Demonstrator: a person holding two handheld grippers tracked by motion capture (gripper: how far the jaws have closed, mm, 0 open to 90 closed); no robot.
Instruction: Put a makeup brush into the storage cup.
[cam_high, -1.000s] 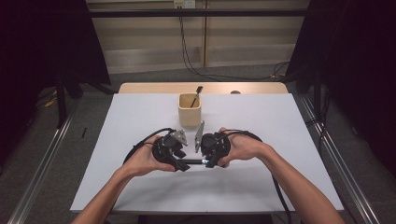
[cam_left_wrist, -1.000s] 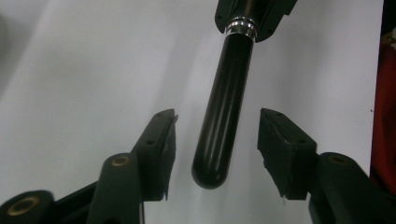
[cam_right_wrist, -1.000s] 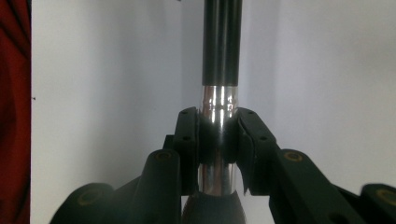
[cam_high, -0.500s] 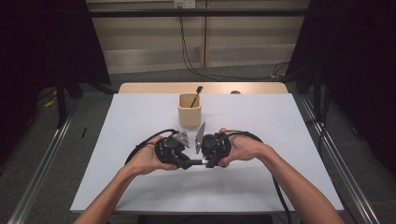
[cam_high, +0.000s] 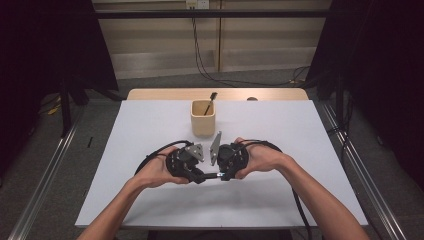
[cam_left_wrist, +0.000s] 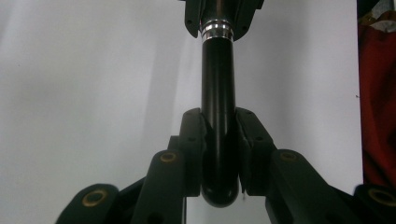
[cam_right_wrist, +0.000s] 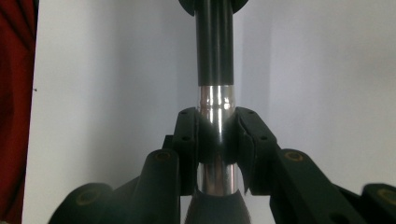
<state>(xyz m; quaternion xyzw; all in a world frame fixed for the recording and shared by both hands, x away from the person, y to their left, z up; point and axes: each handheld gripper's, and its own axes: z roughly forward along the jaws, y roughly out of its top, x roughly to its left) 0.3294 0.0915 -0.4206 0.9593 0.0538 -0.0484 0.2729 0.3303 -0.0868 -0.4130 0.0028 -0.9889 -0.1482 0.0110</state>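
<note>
A white table (cam_high: 300, 150) carries a tan square cup (cam_high: 203, 120) standing near its far edge.

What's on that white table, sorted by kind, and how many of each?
Pens held between the two hand-held grippers: 1
Wooden cups: 1
Dark-tipped sticks standing in the cup: 1
Hand-held grippers: 2, left and right
Total: 5
</note>
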